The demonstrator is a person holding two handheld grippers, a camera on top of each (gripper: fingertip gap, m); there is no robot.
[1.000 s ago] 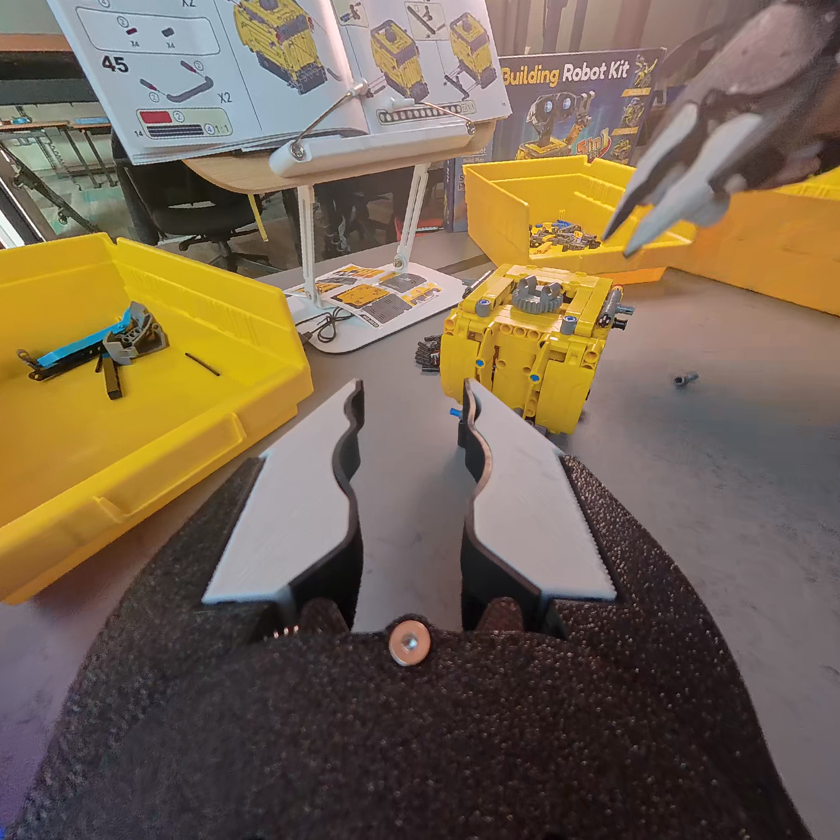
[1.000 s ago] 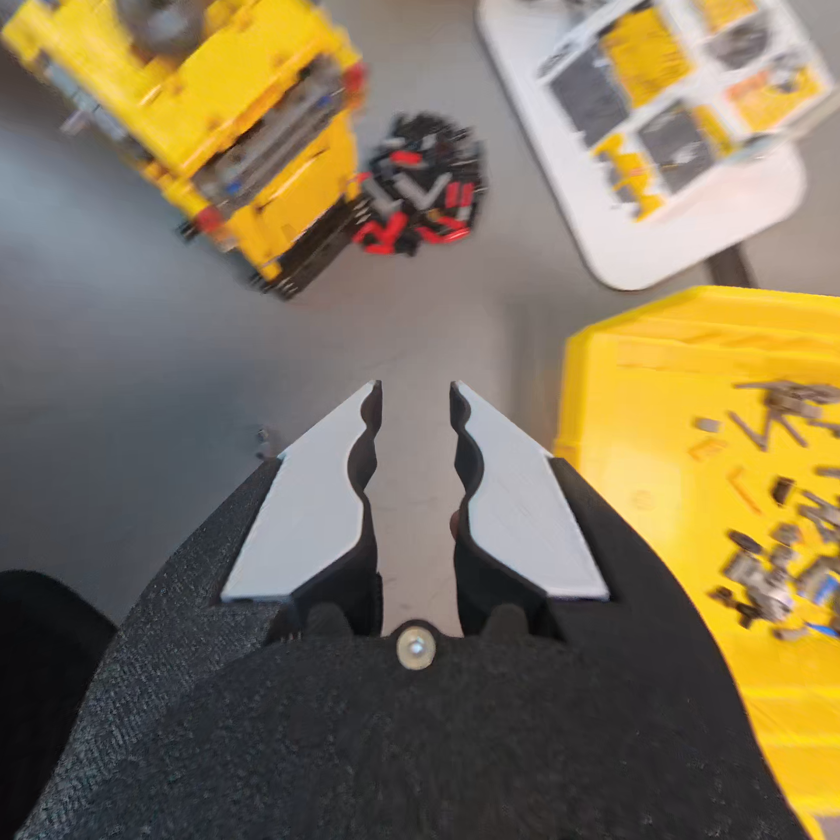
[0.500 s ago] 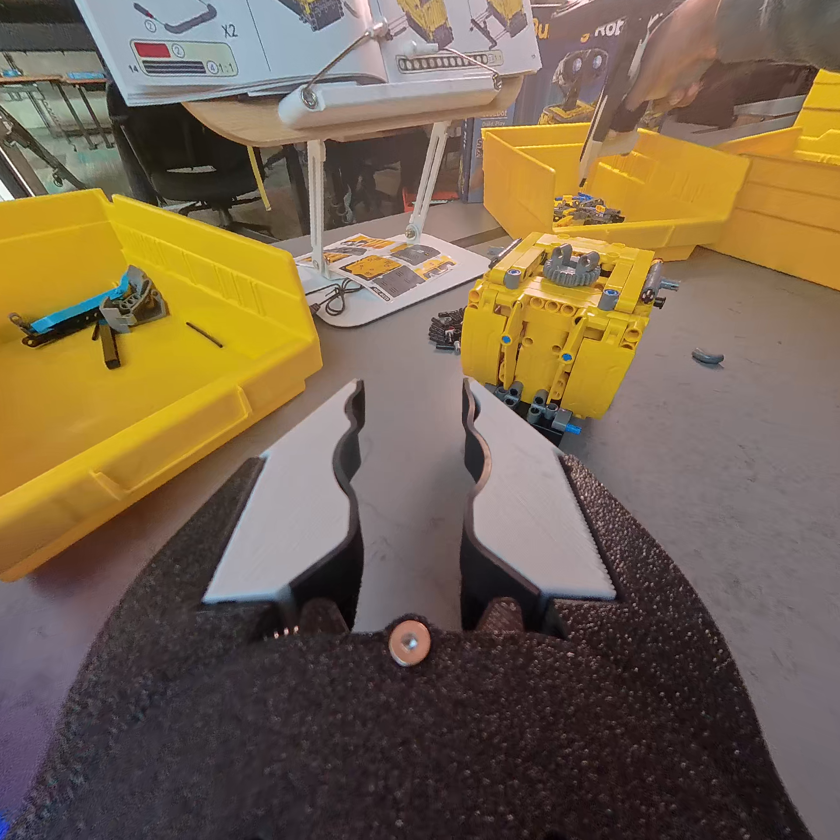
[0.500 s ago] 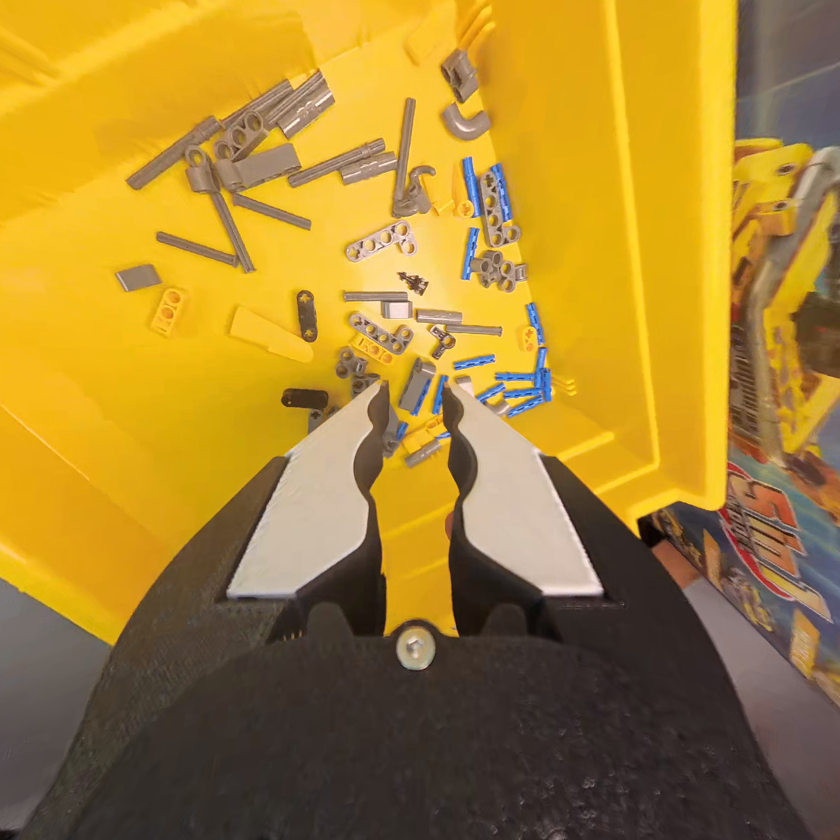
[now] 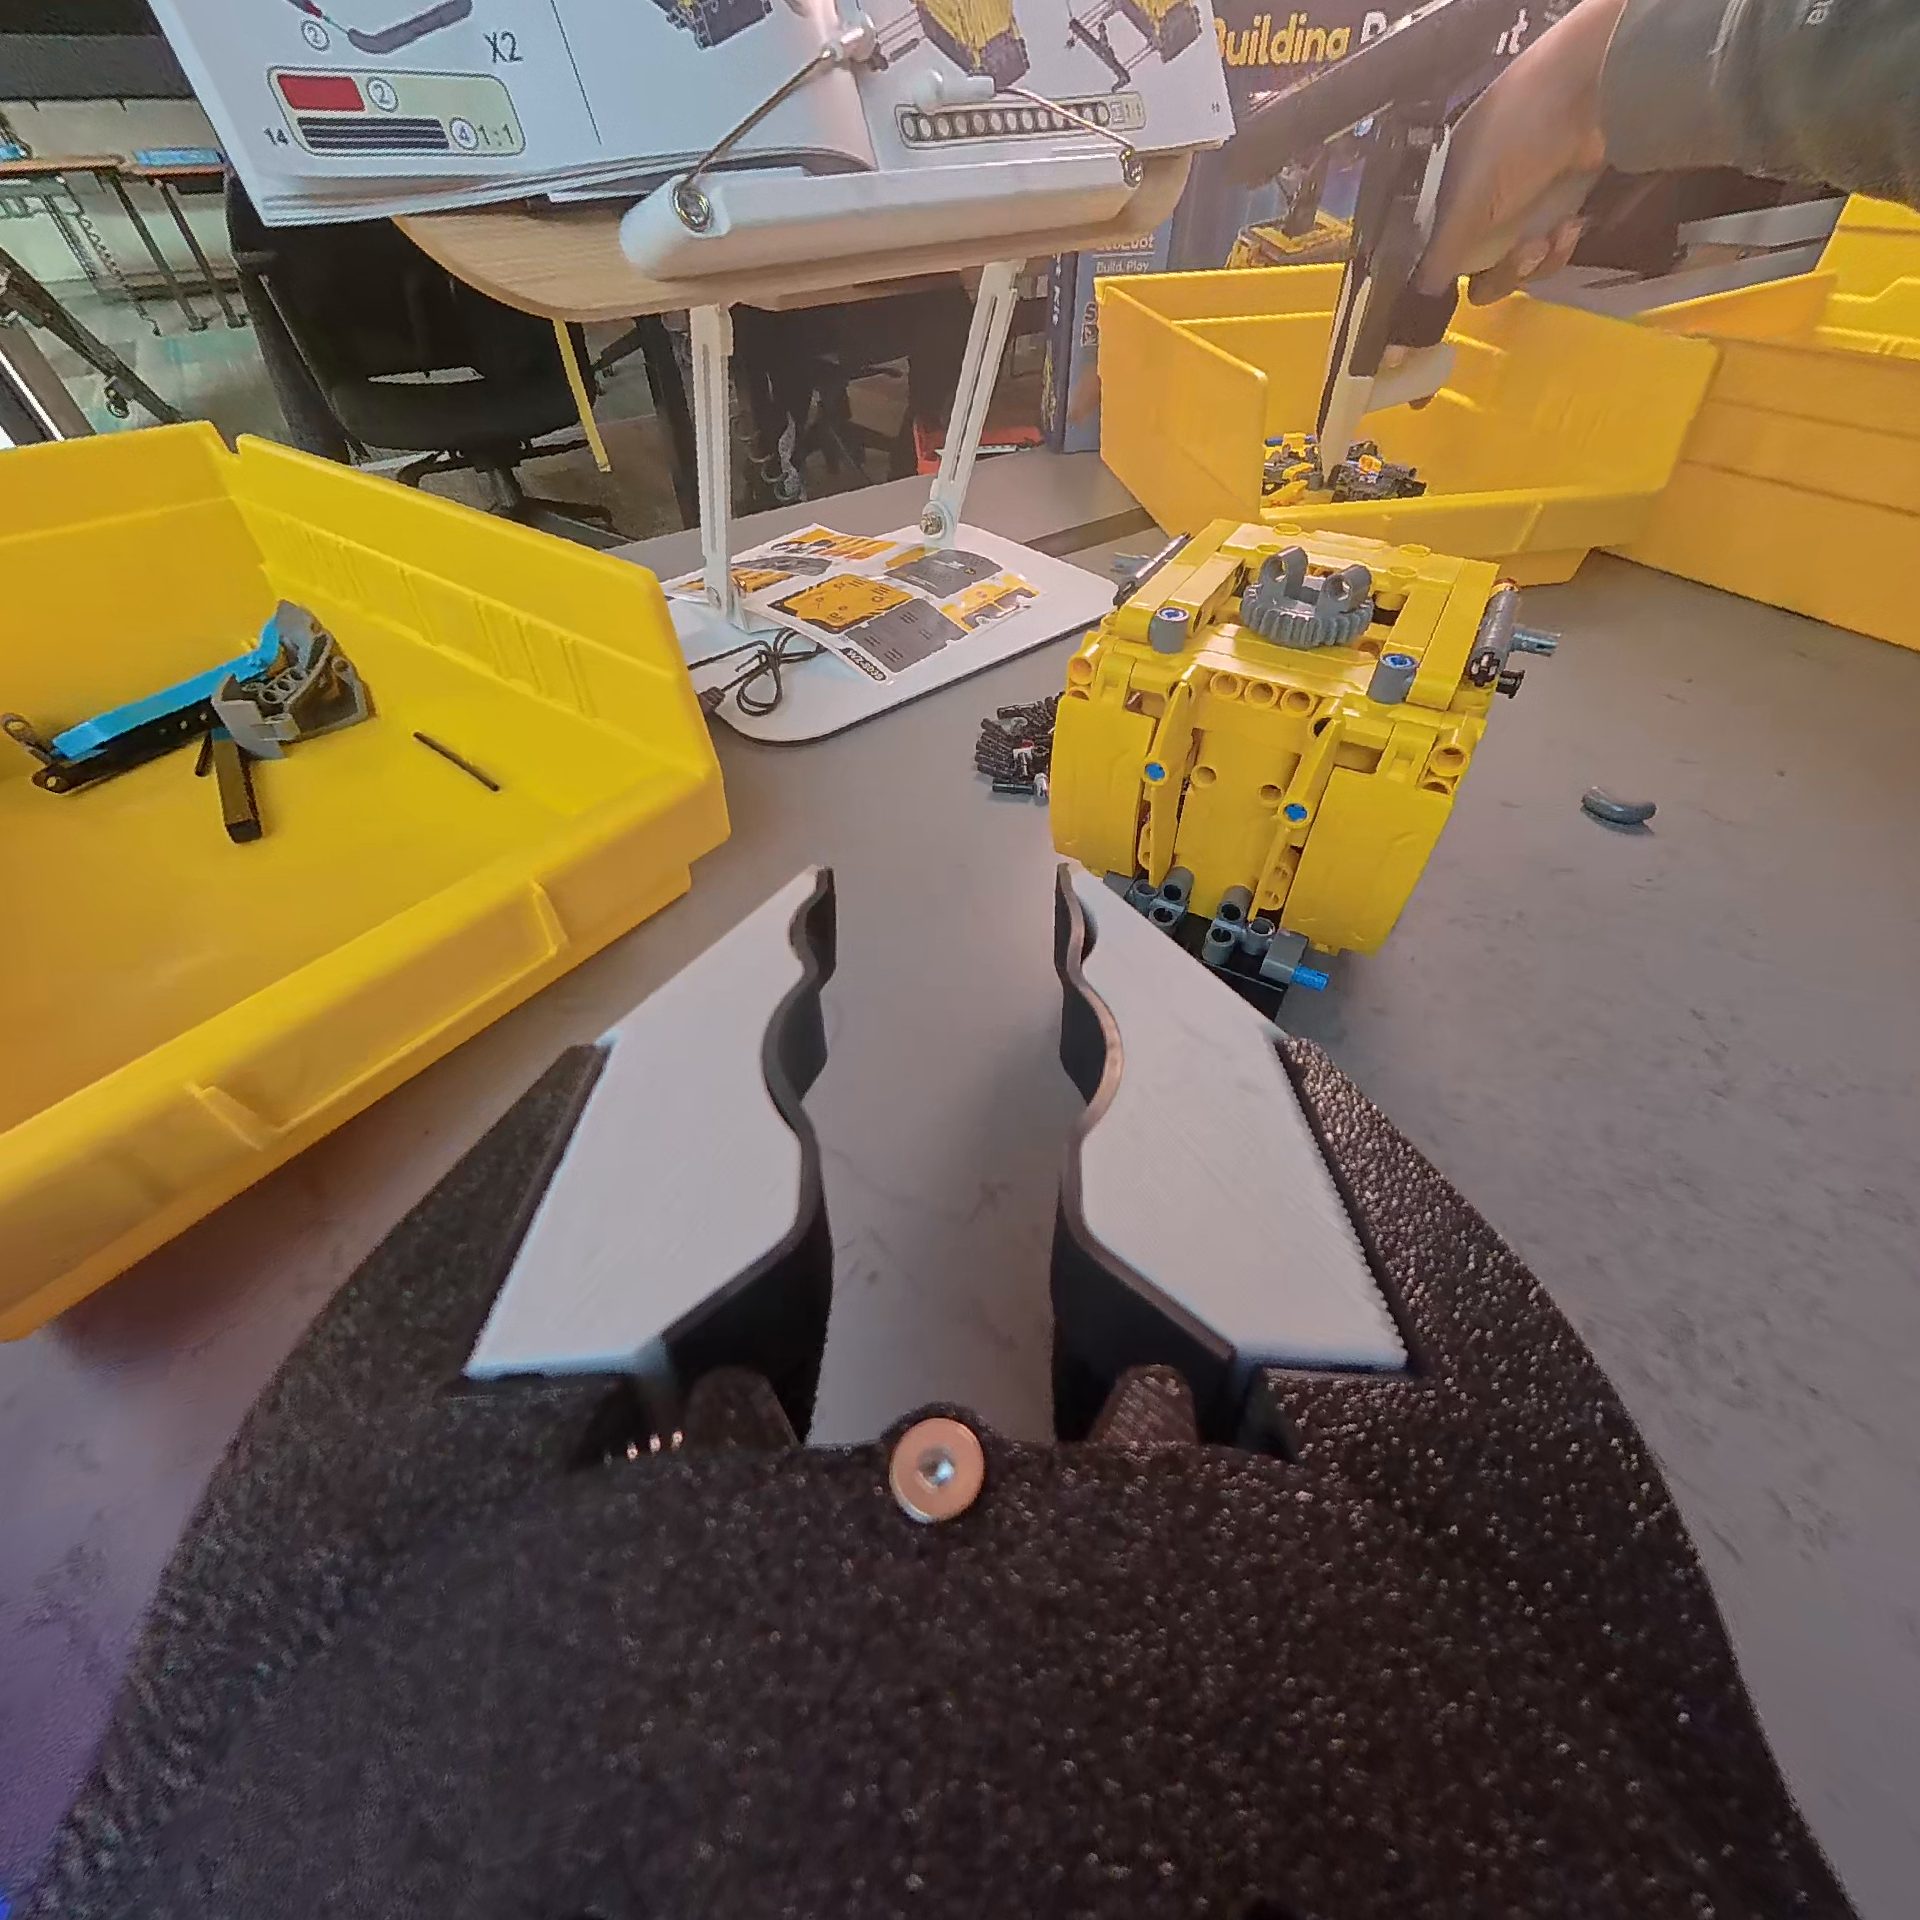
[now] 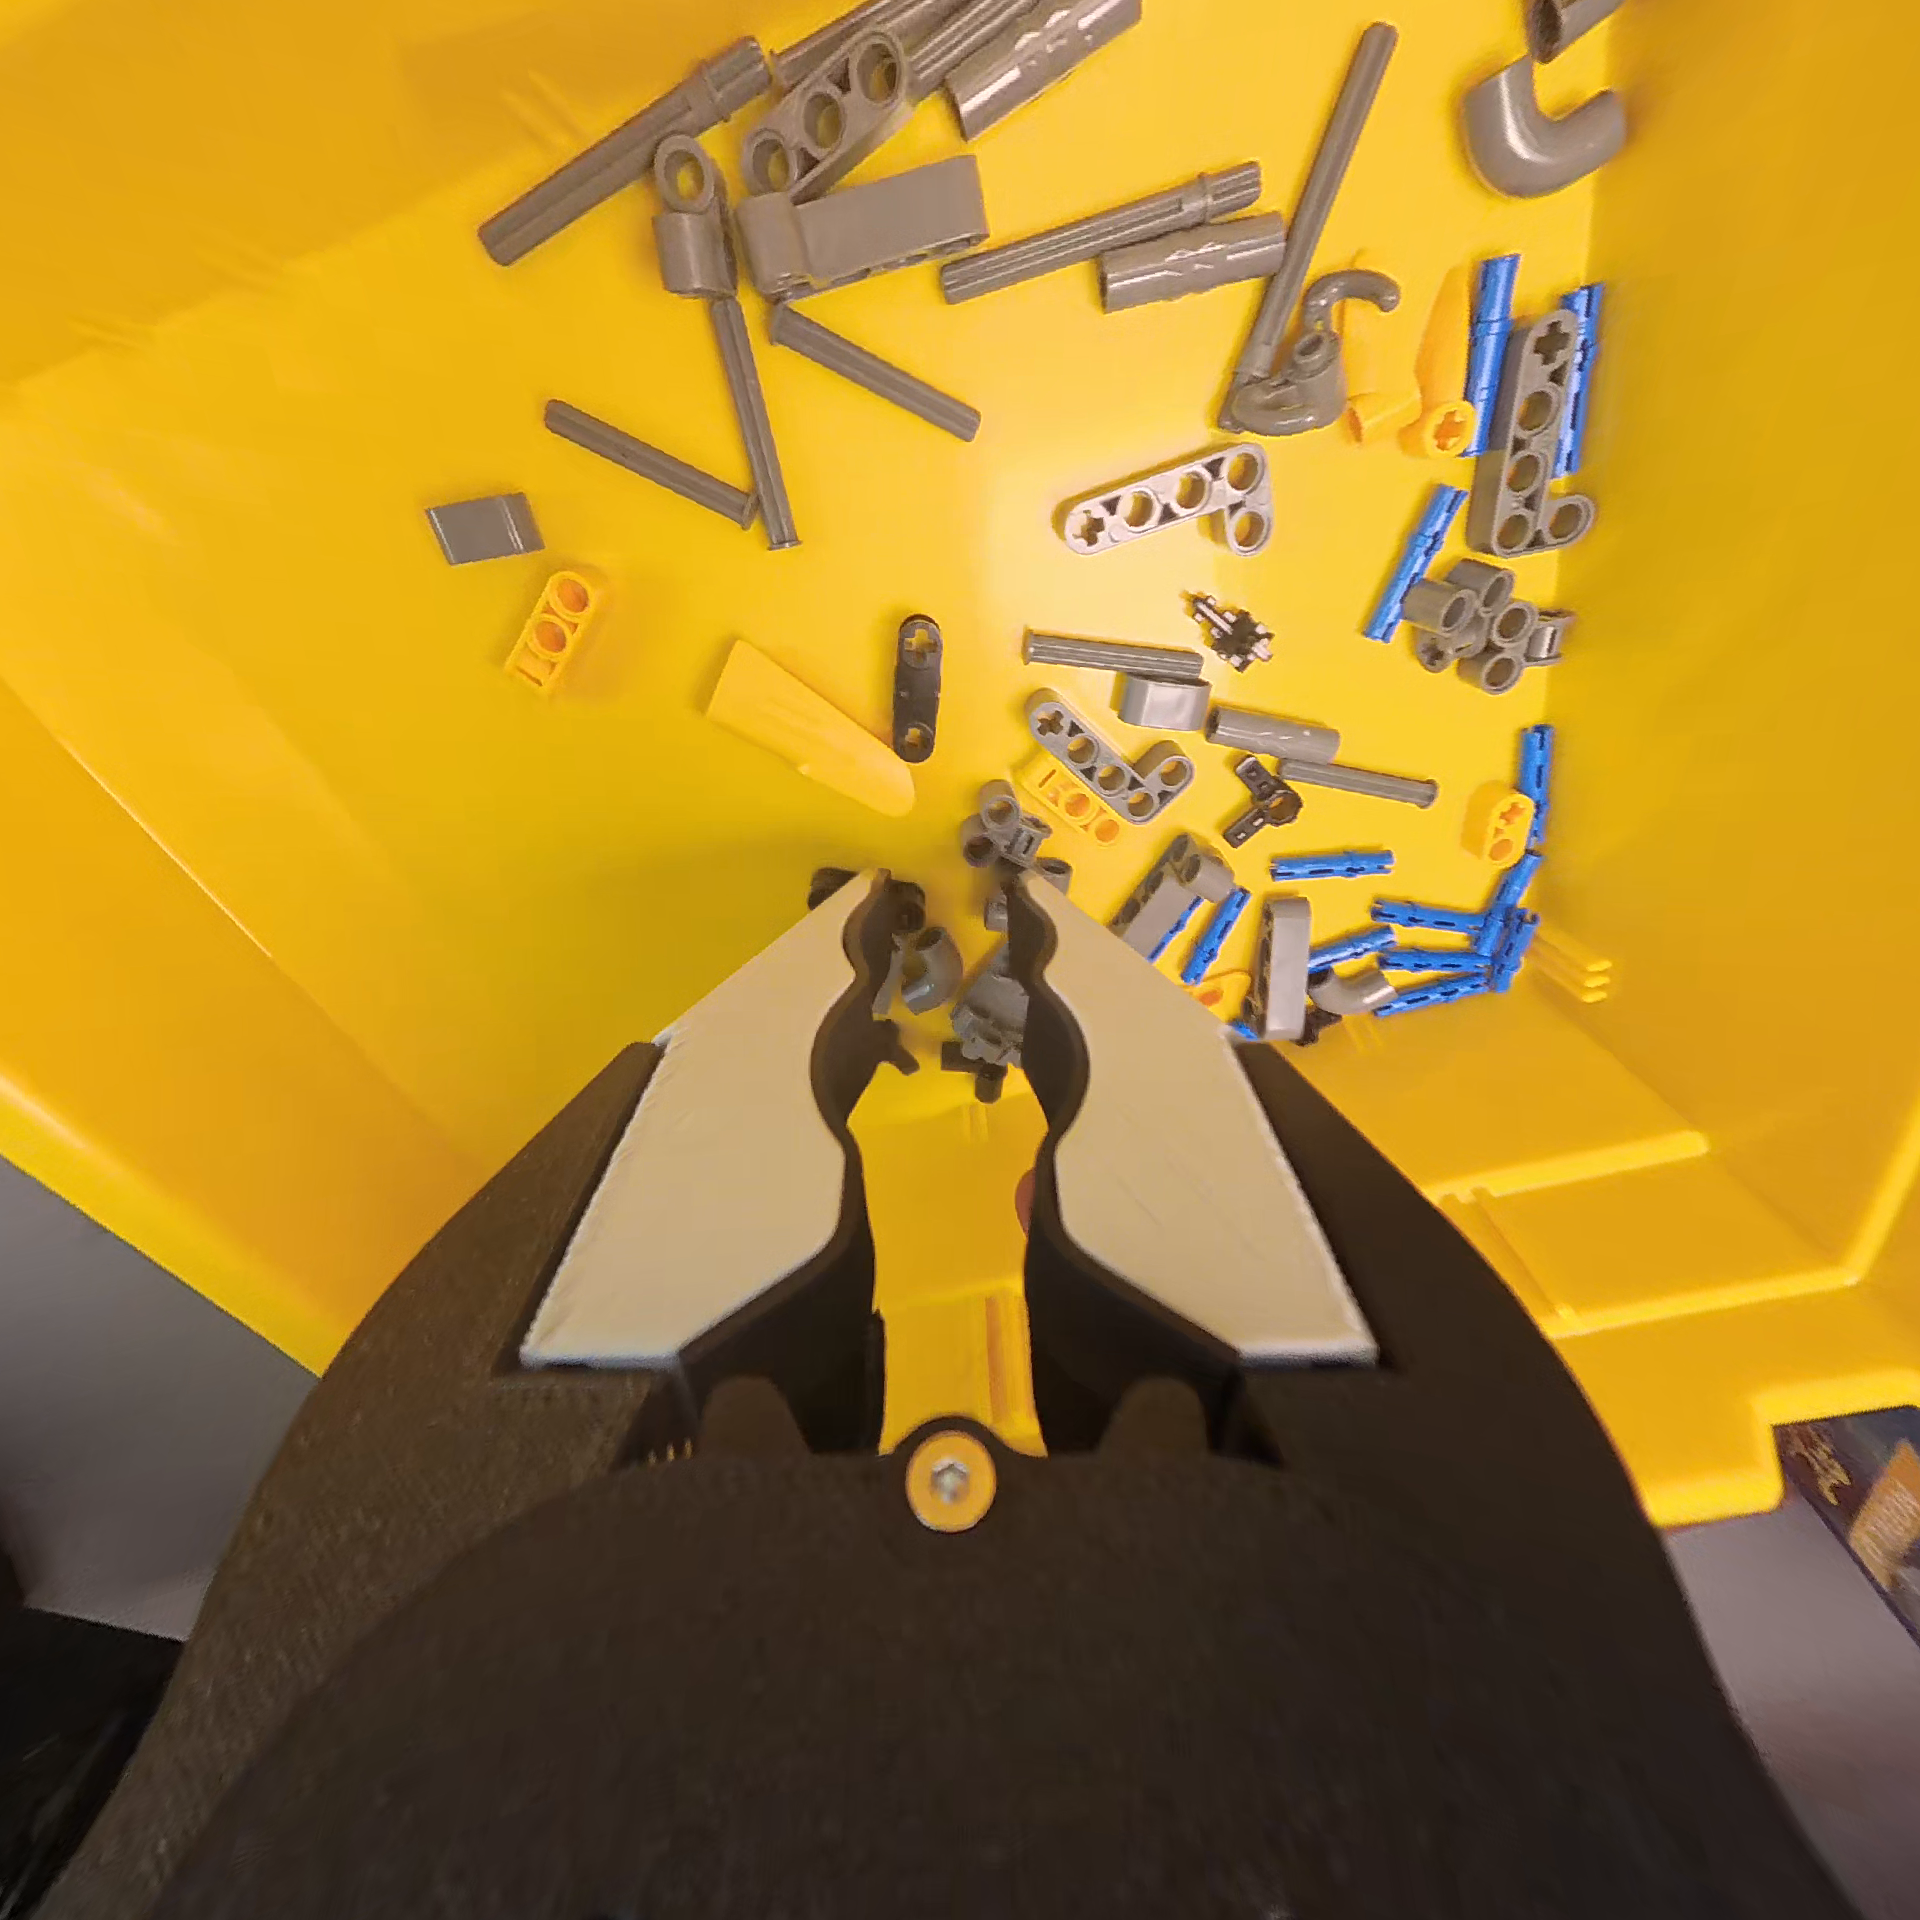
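My left gripper (image 5: 945, 904) is open and empty, low over the grey table (image 5: 1558, 1091). A yellow brick-built model (image 5: 1268, 748) with a grey gear on top stands just ahead and to its right. My right gripper (image 6: 951, 894) is open, with its tips down in a yellow bin (image 6: 312, 727) of loose parts. A small grey connector (image 6: 925, 966) and a grey piece (image 6: 992, 1008) lie between its fingers, not clamped. Grey axles (image 6: 1101, 239) and blue pins (image 6: 1455, 935) lie around. In the left wrist view the right gripper (image 5: 1340, 426) reaches into the far bin (image 5: 1195, 416).
A yellow bin (image 5: 416, 935) on the left holds a blue and grey sub-assembly (image 5: 208, 707). An instruction booklet (image 5: 727, 83) rests on a white stand (image 5: 883, 665). Black pins (image 5: 1013, 743) lie by the model, and a small grey piece (image 5: 1618, 808) is to its right. More yellow bins (image 5: 1787, 468) stand at the far right. Some 50 cm of space lies between my two pairs of fingers.
My right gripper swung from over the table into the far bin and dropped until its tips are among the small parts. My left gripper has barely moved.
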